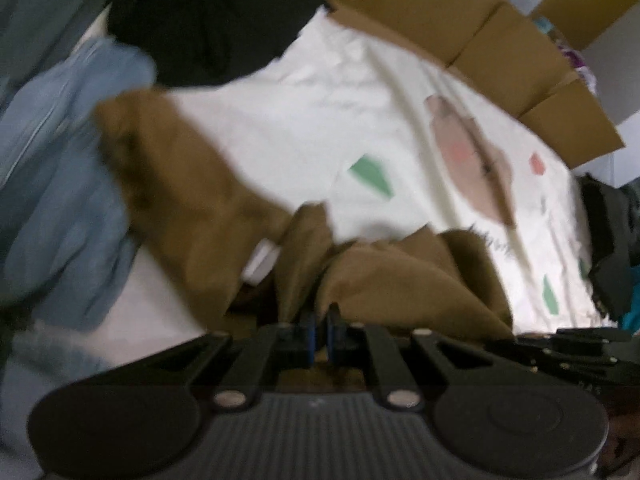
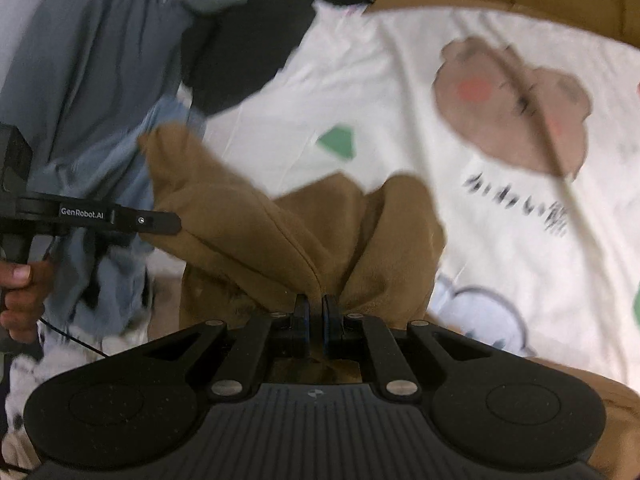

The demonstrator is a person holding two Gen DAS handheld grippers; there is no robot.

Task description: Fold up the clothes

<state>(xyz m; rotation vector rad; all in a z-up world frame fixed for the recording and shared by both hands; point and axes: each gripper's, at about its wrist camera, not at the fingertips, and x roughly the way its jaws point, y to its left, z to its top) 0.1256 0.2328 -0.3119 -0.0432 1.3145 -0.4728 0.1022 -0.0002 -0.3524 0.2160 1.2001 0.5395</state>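
Note:
A brown garment (image 1: 192,208) hangs bunched over a white bed sheet with a bear print (image 1: 360,120). My left gripper (image 1: 321,316) is shut on a fold of the brown garment, which spreads up and left from the jaws. My right gripper (image 2: 315,308) is shut on another bunch of the same brown garment (image 2: 248,216). The left gripper's body (image 2: 100,216) shows at the left of the right wrist view, held by a hand (image 2: 20,292). Both views are blurred.
Blue-grey clothes (image 1: 68,184) and a black garment (image 1: 208,20) lie piled at the left and back. Cardboard boxes (image 1: 480,28) stand along the far side of the sheet. More dark clothes (image 1: 612,240) lie at the right edge.

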